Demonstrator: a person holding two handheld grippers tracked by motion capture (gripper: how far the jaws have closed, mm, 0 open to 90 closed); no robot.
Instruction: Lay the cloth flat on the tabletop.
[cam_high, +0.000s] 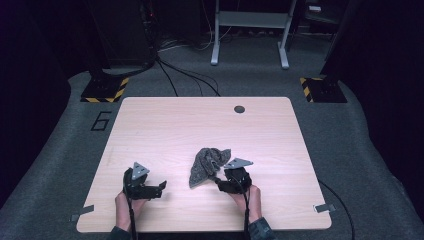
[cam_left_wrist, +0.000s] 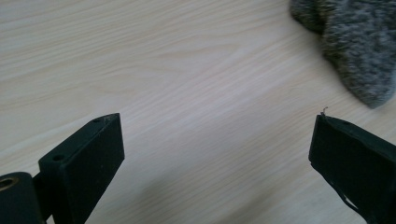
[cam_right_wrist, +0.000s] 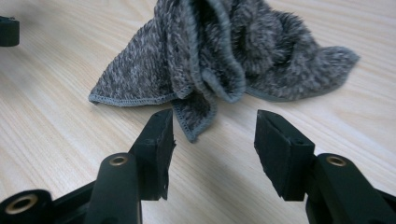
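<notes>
A crumpled grey knitted cloth (cam_high: 207, 162) lies on the wooden table (cam_high: 200, 120), a little right of the middle near the front. My right gripper (cam_high: 219, 184) is at the cloth's front right edge. In the right gripper view its jaws (cam_right_wrist: 215, 123) stand apart on either side of a hanging corner of the cloth (cam_right_wrist: 224, 60), and the pads do not press on it. My left gripper (cam_high: 161, 188) rests to the left of the cloth, pointing towards it. Its jaws (cam_left_wrist: 217, 121) are wide open over bare wood, with the cloth's end (cam_left_wrist: 359, 46) farther off.
A round cable hole (cam_high: 239, 109) sits near the table's far edge. Tape strips mark the front left corner (cam_high: 82, 212) and the front right corner (cam_high: 322, 207). Beyond the table are floor cables (cam_high: 185, 75) and a metal stand (cam_high: 250, 30).
</notes>
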